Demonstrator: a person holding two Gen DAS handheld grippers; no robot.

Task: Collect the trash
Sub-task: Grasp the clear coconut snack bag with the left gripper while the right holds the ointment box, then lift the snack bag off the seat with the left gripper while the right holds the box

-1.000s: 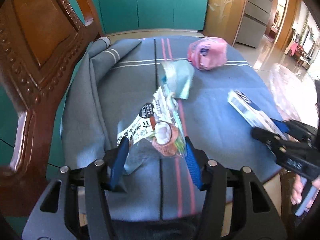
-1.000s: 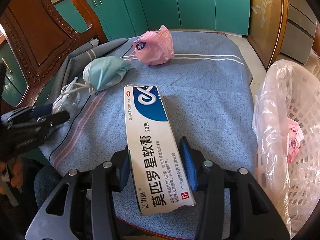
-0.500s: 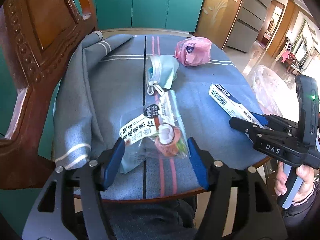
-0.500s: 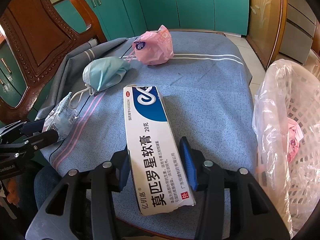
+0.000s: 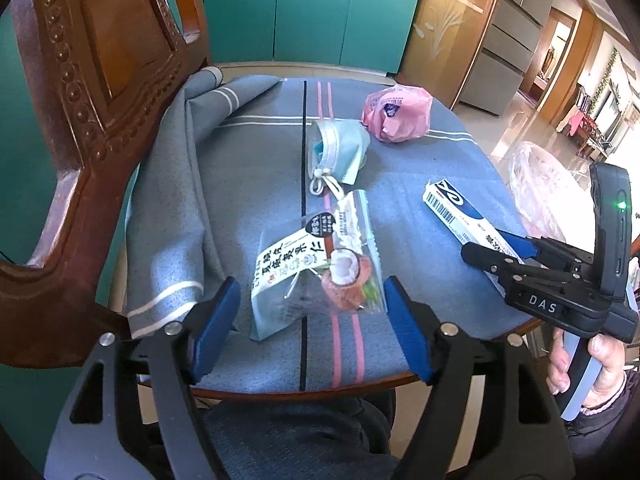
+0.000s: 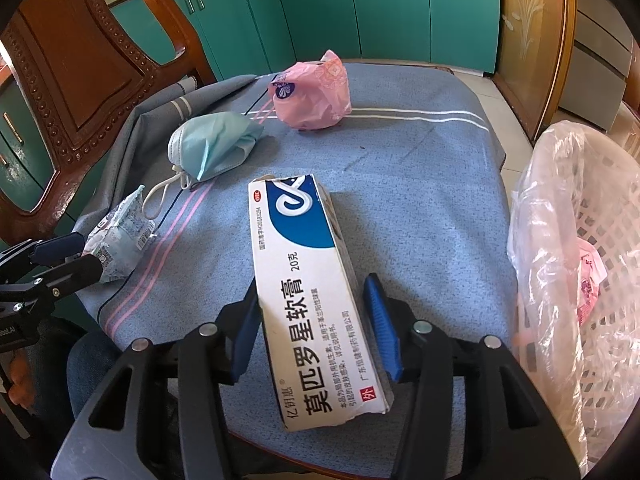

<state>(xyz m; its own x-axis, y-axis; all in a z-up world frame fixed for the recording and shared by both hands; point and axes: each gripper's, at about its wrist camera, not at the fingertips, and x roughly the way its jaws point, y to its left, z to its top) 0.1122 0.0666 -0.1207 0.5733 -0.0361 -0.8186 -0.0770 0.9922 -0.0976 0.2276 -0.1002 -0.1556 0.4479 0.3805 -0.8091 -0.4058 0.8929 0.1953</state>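
A snack wrapper (image 5: pixel 316 268) with a coconut picture lies on the blue cloth near the table's front edge. My left gripper (image 5: pixel 310 324) is open, its fingers on either side of the wrapper's near end, not touching it. A white and blue ointment box (image 6: pixel 308 280) lies lengthwise between the open fingers of my right gripper (image 6: pixel 314 328); the left finger is next to the box and a gap shows at the right finger. The box (image 5: pixel 460 216) and right gripper (image 5: pixel 504 256) also show in the left wrist view. The wrapper (image 6: pixel 120 236) shows at the left in the right wrist view.
A crumpled teal face mask (image 5: pixel 340 148) and a pink plastic bag (image 5: pixel 396 114) lie farther back on the cloth. A white basket lined with a clear bag (image 6: pixel 580 272) stands right of the table. A carved wooden chair (image 5: pixel 92 80) stands at the left.
My left gripper has pulled back toward the table's front edge and opened wider, so the wrapper lies further ahead of its fingers. The right gripper and the box have not moved.
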